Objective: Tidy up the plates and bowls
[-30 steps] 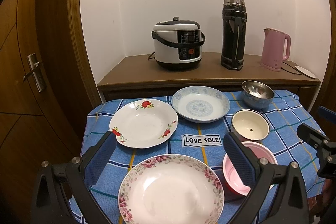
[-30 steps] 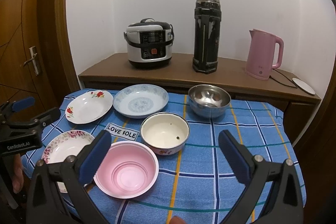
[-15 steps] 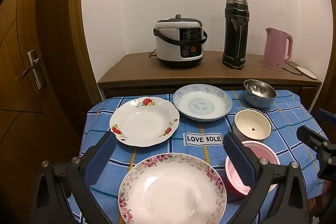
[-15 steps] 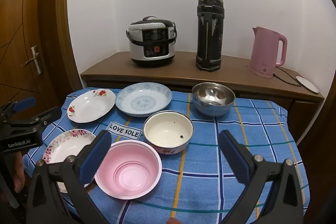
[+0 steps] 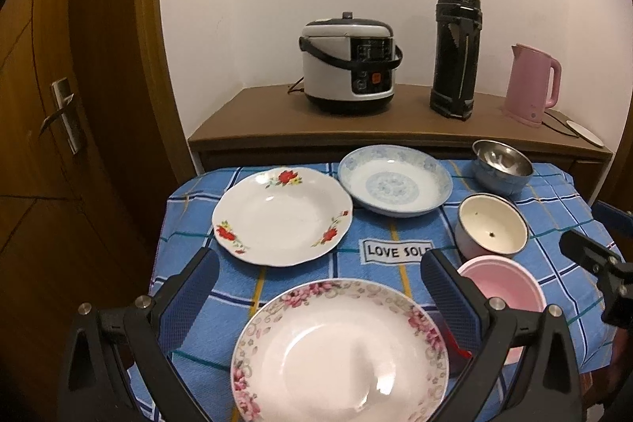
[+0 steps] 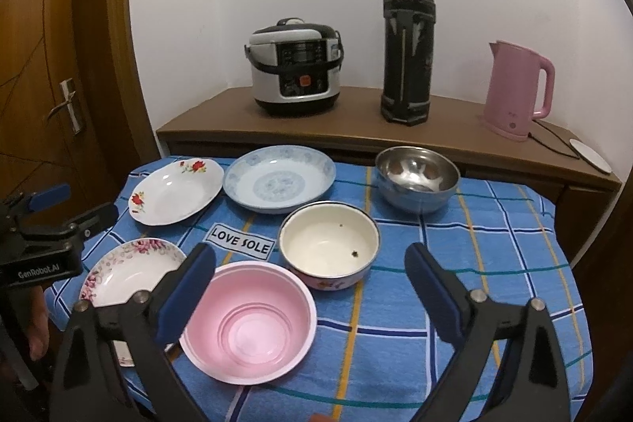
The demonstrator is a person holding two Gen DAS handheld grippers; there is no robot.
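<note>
Nothing stacked yet: your left gripper point(image 5: 316, 287) and right gripper point(image 6: 310, 281) both hang wide apart, holding nothing, w/ 3 plates point(image 5: 283, 218) and 3 bowls point(image 6: 330, 250) lying separately on the worktop point(image 6: 494, 263), all sorting left.

Both wrist cameras look forward and slightly down over the worktop point(image 5: 190, 208) toward the white wall. The left view sits near the left plates, the right view near the bowls. Both share all dishes and the back shelf point(image 6: 356, 129).
</note>
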